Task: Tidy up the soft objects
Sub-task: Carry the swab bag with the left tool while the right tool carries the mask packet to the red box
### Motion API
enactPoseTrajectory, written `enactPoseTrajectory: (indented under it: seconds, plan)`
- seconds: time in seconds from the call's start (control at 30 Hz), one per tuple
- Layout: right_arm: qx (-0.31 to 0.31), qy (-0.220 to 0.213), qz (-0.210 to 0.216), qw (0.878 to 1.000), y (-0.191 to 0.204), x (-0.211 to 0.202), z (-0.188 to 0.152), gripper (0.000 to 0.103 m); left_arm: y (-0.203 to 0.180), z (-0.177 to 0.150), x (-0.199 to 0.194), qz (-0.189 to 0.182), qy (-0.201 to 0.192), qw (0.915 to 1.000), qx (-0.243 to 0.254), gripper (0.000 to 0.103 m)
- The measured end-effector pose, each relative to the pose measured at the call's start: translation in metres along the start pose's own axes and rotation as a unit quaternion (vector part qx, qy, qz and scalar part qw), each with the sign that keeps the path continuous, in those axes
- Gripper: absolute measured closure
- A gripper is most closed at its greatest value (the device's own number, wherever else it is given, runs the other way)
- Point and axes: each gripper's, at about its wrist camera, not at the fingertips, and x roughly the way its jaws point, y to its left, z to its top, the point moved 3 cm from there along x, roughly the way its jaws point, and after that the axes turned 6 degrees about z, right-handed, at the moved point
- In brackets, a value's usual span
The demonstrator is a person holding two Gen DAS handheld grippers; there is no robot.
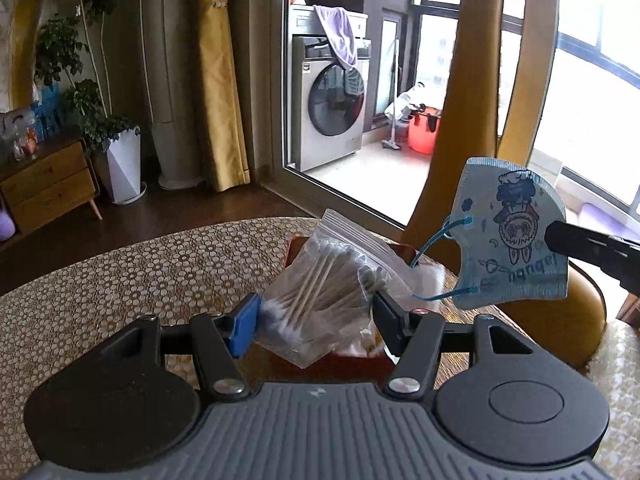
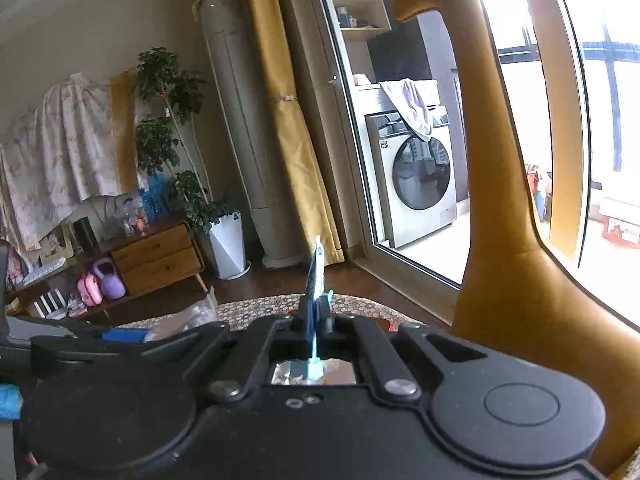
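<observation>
A clear zip bag of cotton swabs [image 1: 320, 280] hangs between the fingers of my left gripper [image 1: 316, 312], which is shut on it above the table. To the right a light blue cartoon face mask [image 1: 516, 240] dangles in the air, pinched by my right gripper [image 1: 554, 236], whose black fingers come in from the right edge. In the right wrist view that same mask [image 2: 316, 276] shows edge-on, clamped between the fingers of the right gripper [image 2: 316, 312]. Under the bag lies a red-brown tray [image 1: 344, 360] holding white soft items.
The table [image 1: 120, 280] wears a dotted mosaic cloth. A mustard chair [image 1: 472, 120] with a tall curved back stands close behind the tray on the right. Beyond are a sliding glass door, a washing machine [image 1: 332, 108], a potted plant and a wooden drawer cabinet [image 1: 48, 184].
</observation>
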Motion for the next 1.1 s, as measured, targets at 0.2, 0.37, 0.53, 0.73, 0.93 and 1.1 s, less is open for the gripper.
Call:
enactPoseTrajectory:
  seconds: [0.2, 0.37, 0.53, 0.73, 0.93, 1.1]
  plan:
    - [0.022, 0.005, -0.007, 1.000, -0.019, 0.034, -0.002, 0.101, -0.007, 0.011, 0.040, 0.009, 0.014, 0.9998, -0.006, 0.042]
    - [0.049, 0.018, -0.013, 0.999, -0.038, 0.062, -0.009, 0.101, -0.011, 0.013, 0.073, 0.007, 0.037, 0.9992, -0.015, 0.042]
    - [0.073, 0.035, -0.016, 0.997, -0.052, 0.087, -0.020, 0.101, -0.010, 0.012, 0.104, 0.010, 0.058, 0.9979, -0.029, 0.042]
    - [0.080, 0.051, -0.025, 0.995, -0.058, 0.108, -0.031, 0.101, -0.011, 0.009, 0.131, 0.015, 0.072, 0.9966, -0.037, 0.042]
    - [0.063, 0.068, -0.030, 0.995, -0.056, 0.118, -0.039, 0.101, -0.016, 0.000, 0.145, 0.020, 0.084, 0.9959, -0.028, 0.042]
    - [0.058, 0.082, -0.033, 0.994, -0.056, 0.122, -0.041, 0.101, -0.020, -0.008, 0.151, 0.024, 0.094, 0.9951, -0.020, 0.042]
